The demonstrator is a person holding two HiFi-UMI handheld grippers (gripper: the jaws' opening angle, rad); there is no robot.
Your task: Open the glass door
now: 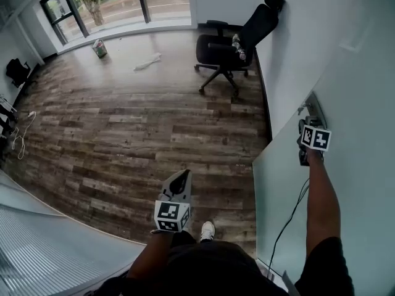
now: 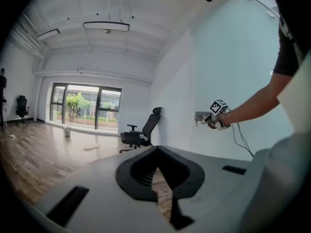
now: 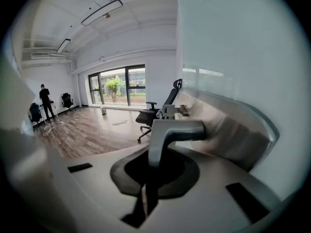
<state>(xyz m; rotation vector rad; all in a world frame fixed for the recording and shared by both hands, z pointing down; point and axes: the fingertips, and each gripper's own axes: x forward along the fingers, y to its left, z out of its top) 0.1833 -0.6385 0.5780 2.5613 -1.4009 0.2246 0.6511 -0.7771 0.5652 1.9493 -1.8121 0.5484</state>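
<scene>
1. The glass door (image 1: pixel 364 91) fills the right of the head view, a frosted pane beside the white wall. I cannot tell whether its latch has let go.
2. The right tongs (image 3: pixel 151 176) are clamped on the door's lever handle (image 3: pixel 177 130), which runs straight down into their jaws. I judge the step in hand to be working the handle, with the grip made.
3. The left tongs (image 1: pixel 181 179) hang low over the wooden floor (image 1: pixel 123 140), well apart from the door, jaws together on nothing.
4. Next move, as I read it: press the lever down, then swing the pane on its hinges without letting the grip slip off the smooth metal.
</scene>
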